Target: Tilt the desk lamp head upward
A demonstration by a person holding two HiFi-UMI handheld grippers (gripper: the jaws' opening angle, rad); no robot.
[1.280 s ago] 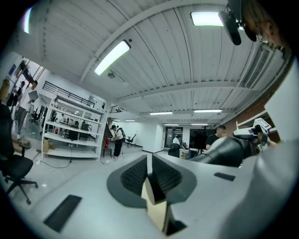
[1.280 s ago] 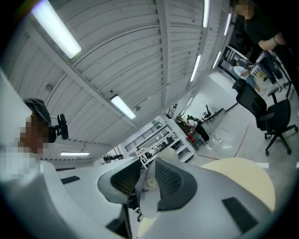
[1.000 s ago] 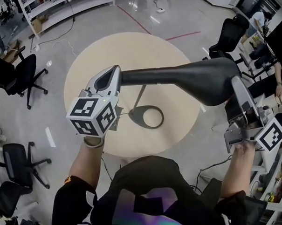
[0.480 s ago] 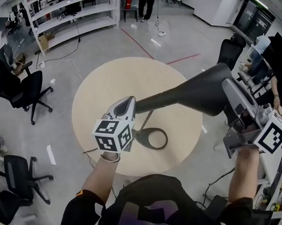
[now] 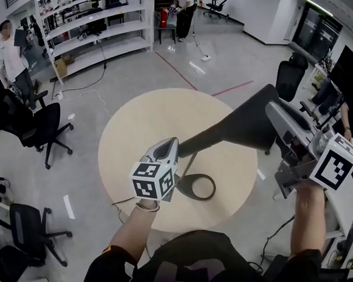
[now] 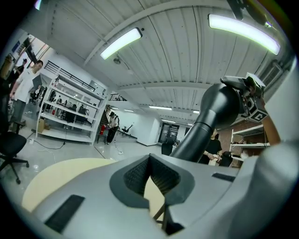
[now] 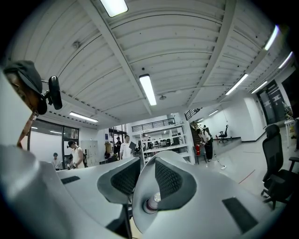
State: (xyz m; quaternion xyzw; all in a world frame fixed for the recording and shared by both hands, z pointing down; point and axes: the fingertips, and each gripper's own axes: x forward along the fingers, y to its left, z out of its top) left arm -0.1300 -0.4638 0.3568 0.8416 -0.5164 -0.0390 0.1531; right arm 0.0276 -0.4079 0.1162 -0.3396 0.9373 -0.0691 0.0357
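Hanging over round table (image 5: 135,127), left gripper (image 5: 172,144) clamps stem (image 6: 159,214), right gripper (image 5: 273,111) clamps lamp head (image 5: 251,123).

No readable words, numbers or brand names are showing anywhere; only black-and-white square patterns are showing, on the left gripper's cube (image 5: 152,180) at lower centre and the right gripper's cube (image 5: 334,167) at right.

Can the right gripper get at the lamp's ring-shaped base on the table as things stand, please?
Probably not: the right gripper is shut on the lamp head, held high off to the side, while the base lies flat on the table, nearer the left gripper.
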